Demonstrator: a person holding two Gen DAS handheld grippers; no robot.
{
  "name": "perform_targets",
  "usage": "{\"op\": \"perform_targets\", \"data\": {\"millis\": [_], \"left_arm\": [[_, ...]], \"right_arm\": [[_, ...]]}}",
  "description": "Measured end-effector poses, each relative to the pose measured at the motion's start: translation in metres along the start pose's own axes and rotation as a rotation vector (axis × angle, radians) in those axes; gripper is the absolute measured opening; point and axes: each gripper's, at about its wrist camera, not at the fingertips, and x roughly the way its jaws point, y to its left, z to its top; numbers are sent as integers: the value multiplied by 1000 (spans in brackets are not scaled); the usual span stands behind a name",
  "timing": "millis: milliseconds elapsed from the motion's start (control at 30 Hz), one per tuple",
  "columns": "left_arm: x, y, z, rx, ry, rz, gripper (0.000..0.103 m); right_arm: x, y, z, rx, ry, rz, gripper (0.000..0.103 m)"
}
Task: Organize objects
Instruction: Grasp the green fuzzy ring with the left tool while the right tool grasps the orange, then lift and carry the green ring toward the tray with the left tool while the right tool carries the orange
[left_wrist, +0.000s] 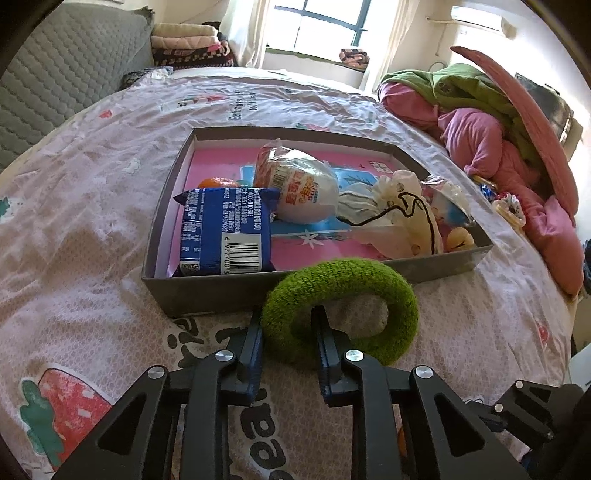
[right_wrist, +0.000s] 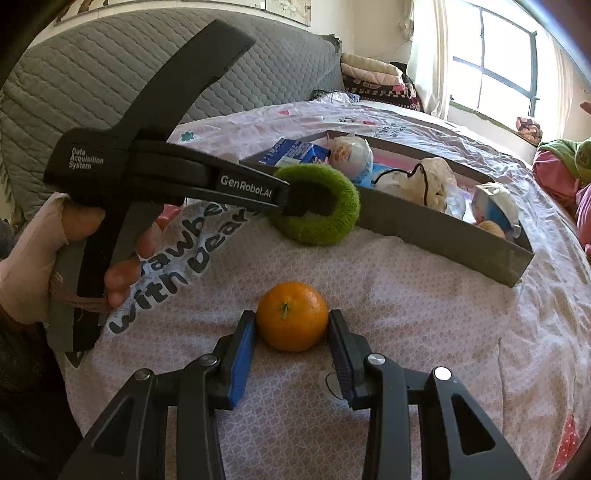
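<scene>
A green knitted ring lies on the bedsheet against the near wall of a shallow grey box. My left gripper is shut on the ring's left side, with one finger through the hole and one outside. In the right wrist view the same ring hangs on the left gripper beside the box. An orange sits on the sheet with my right gripper shut on it, both blue pads against its sides.
The box holds a blue snack packet, a white egg-shaped packet, a white drawstring pouch and another orange. Pink and green clothes are piled at the right. A grey quilted headboard stands behind. A hand holds the left gripper.
</scene>
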Motion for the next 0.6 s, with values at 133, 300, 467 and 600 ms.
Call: {"op": "perform_targets", "data": {"millis": [133, 300, 467, 600], "left_arm": [[-2, -2, 1, 12, -15, -2, 15], [-4, -7, 1, 35, -19, -4, 13], [-7, -8, 2, 38, -26, -9, 13], [-10, -9, 1, 43, -32, -9, 13]], "right_arm": [[-3, -6, 1, 33, -13, 29, 39], [-5, -9, 1, 48, -19, 38, 39], [-8, -11, 1, 52, -33, 43, 39], [-9, -14, 1, 66, -38, 45, 39]]}}
